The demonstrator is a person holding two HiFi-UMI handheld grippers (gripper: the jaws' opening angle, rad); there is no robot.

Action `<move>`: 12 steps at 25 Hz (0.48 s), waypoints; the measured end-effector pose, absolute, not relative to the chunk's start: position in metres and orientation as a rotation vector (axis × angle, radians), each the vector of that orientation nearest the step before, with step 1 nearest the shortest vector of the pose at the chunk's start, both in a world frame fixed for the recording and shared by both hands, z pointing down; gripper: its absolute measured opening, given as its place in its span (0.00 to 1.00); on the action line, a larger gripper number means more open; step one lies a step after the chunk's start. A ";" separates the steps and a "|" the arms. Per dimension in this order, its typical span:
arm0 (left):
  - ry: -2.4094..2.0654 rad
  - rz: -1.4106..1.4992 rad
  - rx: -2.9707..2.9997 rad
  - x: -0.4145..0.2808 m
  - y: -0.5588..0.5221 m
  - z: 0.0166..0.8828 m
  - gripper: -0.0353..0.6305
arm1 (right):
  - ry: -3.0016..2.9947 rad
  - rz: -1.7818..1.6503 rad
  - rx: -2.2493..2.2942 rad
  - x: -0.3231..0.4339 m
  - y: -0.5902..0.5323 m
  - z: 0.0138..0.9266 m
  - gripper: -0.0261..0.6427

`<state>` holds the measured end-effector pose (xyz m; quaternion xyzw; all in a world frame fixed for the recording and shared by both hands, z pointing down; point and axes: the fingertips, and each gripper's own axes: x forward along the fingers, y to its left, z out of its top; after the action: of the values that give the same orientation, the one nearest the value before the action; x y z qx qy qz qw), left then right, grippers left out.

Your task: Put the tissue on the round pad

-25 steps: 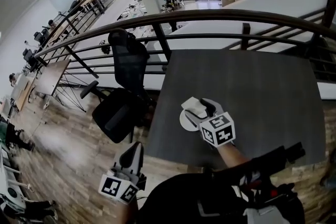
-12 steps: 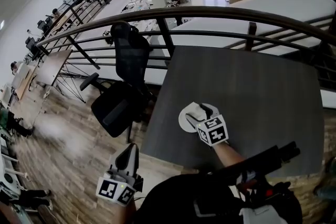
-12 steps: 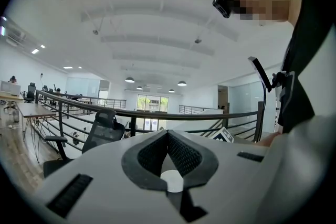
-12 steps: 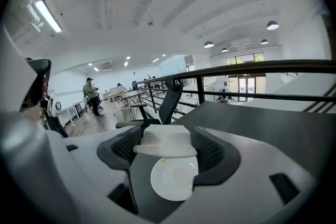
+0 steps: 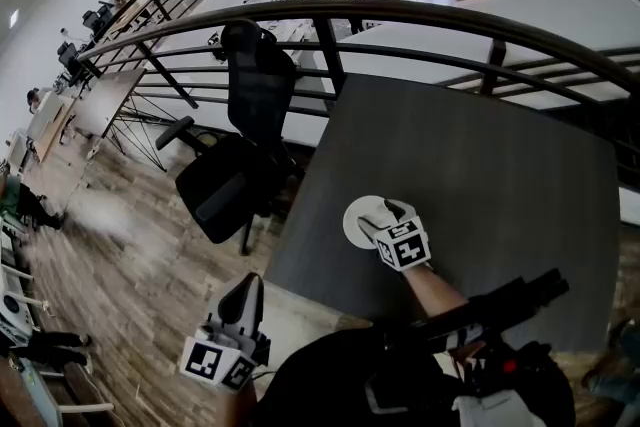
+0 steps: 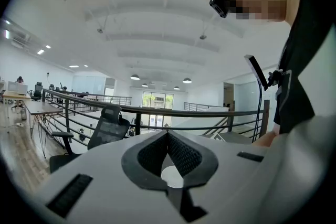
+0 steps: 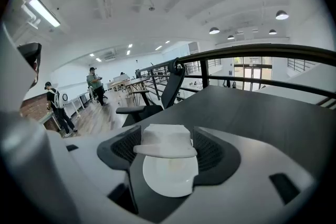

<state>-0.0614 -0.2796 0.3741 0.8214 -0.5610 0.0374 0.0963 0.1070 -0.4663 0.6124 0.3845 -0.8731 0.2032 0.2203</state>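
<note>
Over round pad (image 7: 170, 178), folded white tissue (image 7: 165, 141).

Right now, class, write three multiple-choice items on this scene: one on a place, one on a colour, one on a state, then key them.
1. Where is the folded white tissue? A. On the wooden floor. B. Between the right hand-held gripper's jaws, over the white round pad. C. On the black chair.
2. What colour is the table top? A. Dark grey. B. Red. C. Yellow.
3. How do the left hand-held gripper's jaws stand? A. Wide apart. B. Clamped on a cup. C. Together, empty.
Key: 1 B, the right gripper view shows the tissue between the jaws; 2 A, plain in the head view; 3 C, the tips meet, nothing between.
</note>
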 end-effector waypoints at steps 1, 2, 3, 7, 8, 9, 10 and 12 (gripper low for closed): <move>-1.671 0.111 2.424 -0.061 -0.279 0.374 0.06 | -2.402 0.567 1.053 0.107 -0.466 0.618 0.51; -1.676 0.117 2.417 -0.061 -0.277 0.374 0.06 | -2.390 0.572 1.043 0.107 -0.466 0.625 0.51; -1.681 0.123 2.413 -0.061 -0.276 0.374 0.06 | -2.379 0.574 1.035 0.106 -0.466 0.631 0.51; -1.706 0.135 2.386 -0.064 -0.273 0.371 0.06 | -2.338 0.569 1.011 0.104 -0.469 0.645 0.51; -1.713 0.135 2.376 -0.065 -0.272 0.370 0.06 | -2.335 0.578 1.004 0.102 -0.469 0.647 0.51; -1.721 0.136 2.368 -0.066 -0.271 0.370 0.06 | -2.336 0.583 0.998 0.101 -0.469 0.648 0.51; -1.729 0.139 2.361 -0.067 -0.270 0.370 0.06 | -2.339 0.579 0.997 0.099 -0.471 0.651 0.51; -1.745 0.143 2.351 -0.069 -0.268 0.370 0.06 | -2.337 0.577 0.995 0.098 -0.473 0.657 0.51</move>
<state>-0.0691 -0.2676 0.3696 0.7976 -0.5920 0.0484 0.1052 0.0978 -0.4727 0.6567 0.3682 -0.8651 0.2135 0.2656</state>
